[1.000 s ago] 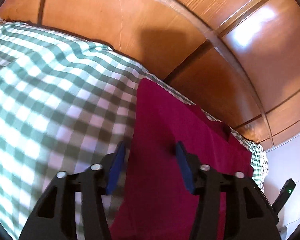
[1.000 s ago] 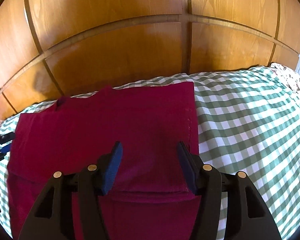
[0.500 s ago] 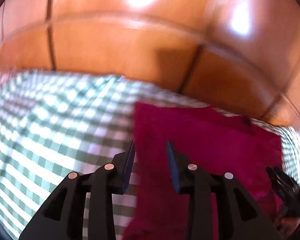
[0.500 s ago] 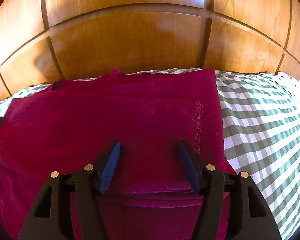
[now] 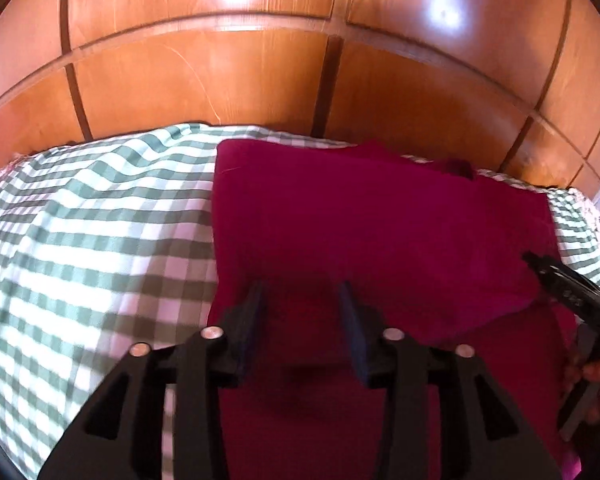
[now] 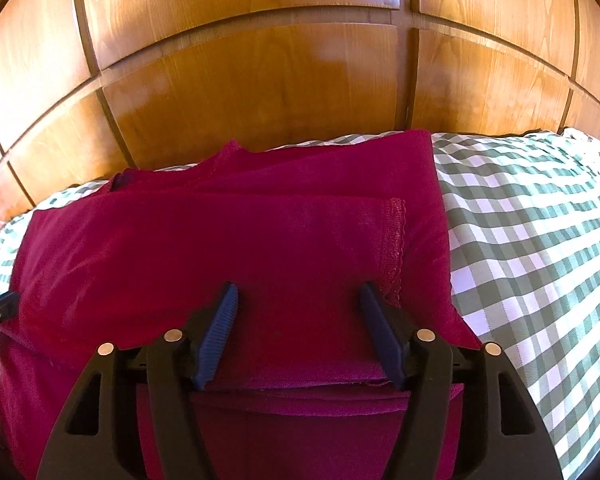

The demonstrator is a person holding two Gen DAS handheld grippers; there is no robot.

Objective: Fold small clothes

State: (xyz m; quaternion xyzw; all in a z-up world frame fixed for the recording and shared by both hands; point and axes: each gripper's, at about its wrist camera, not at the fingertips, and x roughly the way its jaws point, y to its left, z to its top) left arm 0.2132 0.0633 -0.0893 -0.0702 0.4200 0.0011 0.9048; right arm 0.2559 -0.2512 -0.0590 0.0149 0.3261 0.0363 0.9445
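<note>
A dark red garment (image 5: 380, 232) lies partly folded on a green-and-white checked bedspread (image 5: 92, 232). In the right wrist view the garment (image 6: 228, 248) has a folded layer on top with a stitched hem at its right side. My left gripper (image 5: 302, 300) is open and empty, just above the garment's near left part. My right gripper (image 6: 298, 304) is open and empty over the garment's near right part. The right gripper also shows at the right edge of the left wrist view (image 5: 560, 284).
A glossy wooden headboard (image 5: 300, 72) rises right behind the garment, also in the right wrist view (image 6: 284, 80). The checked bedspread (image 6: 532, 240) spreads out to the right of the garment and to the left in the left wrist view.
The left gripper swung from the garment's left edge to above the cloth, its jaws narrowing then widening a little. The right gripper came lower and closer to the garment, still open.
</note>
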